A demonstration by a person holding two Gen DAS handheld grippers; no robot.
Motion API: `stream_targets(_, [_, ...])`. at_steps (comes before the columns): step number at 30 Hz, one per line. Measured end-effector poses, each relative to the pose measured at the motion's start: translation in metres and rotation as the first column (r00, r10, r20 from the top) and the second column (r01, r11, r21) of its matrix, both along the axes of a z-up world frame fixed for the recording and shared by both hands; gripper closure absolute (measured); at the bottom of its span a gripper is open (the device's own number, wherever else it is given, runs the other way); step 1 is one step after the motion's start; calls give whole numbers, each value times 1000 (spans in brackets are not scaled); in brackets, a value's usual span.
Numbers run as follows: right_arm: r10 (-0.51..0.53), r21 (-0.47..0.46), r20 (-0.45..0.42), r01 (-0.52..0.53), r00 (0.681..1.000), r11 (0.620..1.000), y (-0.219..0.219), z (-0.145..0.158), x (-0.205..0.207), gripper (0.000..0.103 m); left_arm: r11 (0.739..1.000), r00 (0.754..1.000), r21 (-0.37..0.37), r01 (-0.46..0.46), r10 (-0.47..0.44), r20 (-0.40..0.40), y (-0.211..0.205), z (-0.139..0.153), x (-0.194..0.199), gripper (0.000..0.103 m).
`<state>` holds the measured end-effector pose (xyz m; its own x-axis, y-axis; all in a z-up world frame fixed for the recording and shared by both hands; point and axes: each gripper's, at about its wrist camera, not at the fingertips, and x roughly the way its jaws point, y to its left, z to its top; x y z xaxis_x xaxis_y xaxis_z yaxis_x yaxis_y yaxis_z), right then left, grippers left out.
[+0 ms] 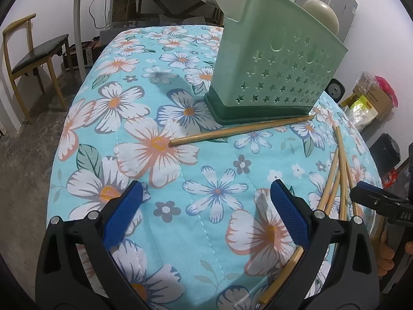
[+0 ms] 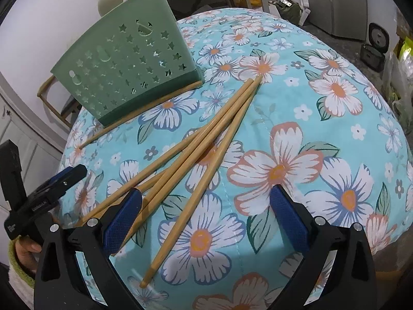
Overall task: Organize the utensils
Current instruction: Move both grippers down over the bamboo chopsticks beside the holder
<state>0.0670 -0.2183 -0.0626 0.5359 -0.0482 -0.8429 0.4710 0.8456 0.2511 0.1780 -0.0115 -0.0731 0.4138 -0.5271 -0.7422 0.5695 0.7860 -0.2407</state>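
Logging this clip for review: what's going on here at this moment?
A person holds a gripper in each hand over a table with a floral cloth. Both the left gripper and the right gripper are open and hold nothing. A bundle of wooden chopsticks lies loose on the cloth, and a single chopstick rests against the base of the green utensil holder. No chopstick has been picked up yet.

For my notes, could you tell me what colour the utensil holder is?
Pale green utensil holder, darker green base; clearest in the left wrist view.
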Motion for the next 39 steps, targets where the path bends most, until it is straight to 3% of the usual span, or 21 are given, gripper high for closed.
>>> stream_targets(19, [-10, 6, 36, 9, 999, 1000, 0, 0, -5, 6, 998, 1000, 69, -14, 12, 29, -10, -1, -4, 8])
stream_targets(28, [10, -79, 25, -8, 1000, 997, 12, -2, -3, 5, 996, 999, 83, -22, 19, 44, -11, -3, -6, 8])
stream_targets(36, [21, -46, 25, -20, 999, 999, 7, -1, -4, 5, 984, 997, 177, -29, 16, 73, -23, -6, -9, 8])
stream_targets(39, [17, -37, 22, -16, 1000, 999, 6, -1, -4, 5, 984, 997, 175, -29, 16, 71, -22, -5, -9, 8])
